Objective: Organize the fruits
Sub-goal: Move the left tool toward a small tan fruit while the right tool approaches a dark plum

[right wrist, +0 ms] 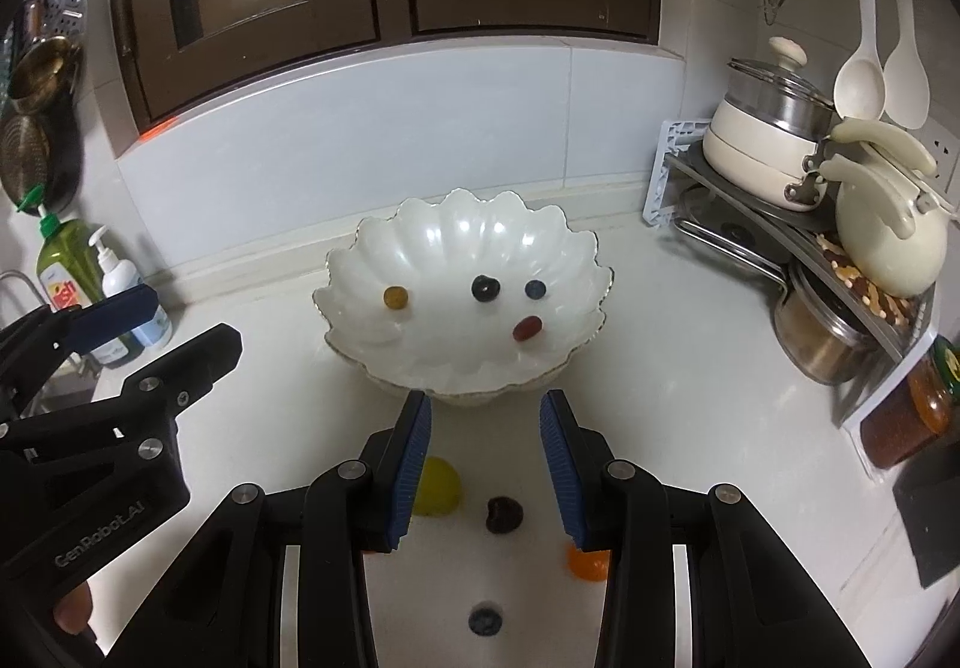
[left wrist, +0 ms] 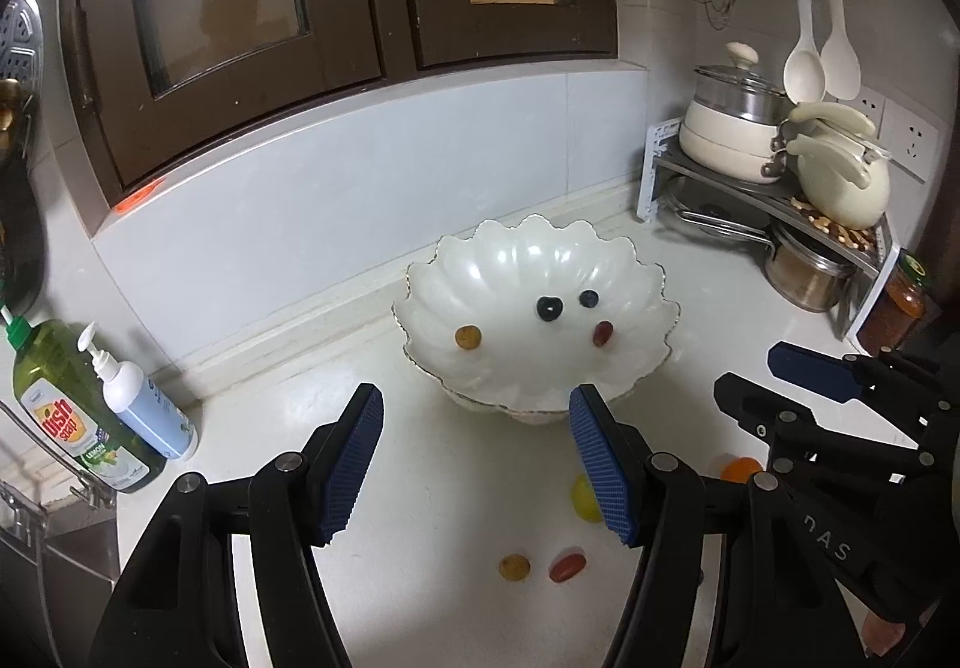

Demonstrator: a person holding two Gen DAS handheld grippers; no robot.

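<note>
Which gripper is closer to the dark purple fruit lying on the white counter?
Right. The right gripper hangs open directly over the dark purple fruit, which shows between its blue pads. The left gripper is off to the side, over other pieces, and its camera doesn't show that fruit.

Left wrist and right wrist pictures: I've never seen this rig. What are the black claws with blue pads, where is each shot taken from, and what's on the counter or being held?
No robot here: a person carries two hand-held grippers, each with a fisheye camera looking along its two fingers. One picture is from the left gripper, with the right gripper beside it; the other is from the right gripper. Both are open and hold nothing.

On the white counter stands a scalloped white bowl holding four small fruits: a yellow-brown one, two dark blue ones and a red one. More fruits lie loose in front: a yellow-green one, a dark one, an orange one, a blue one.
</note>
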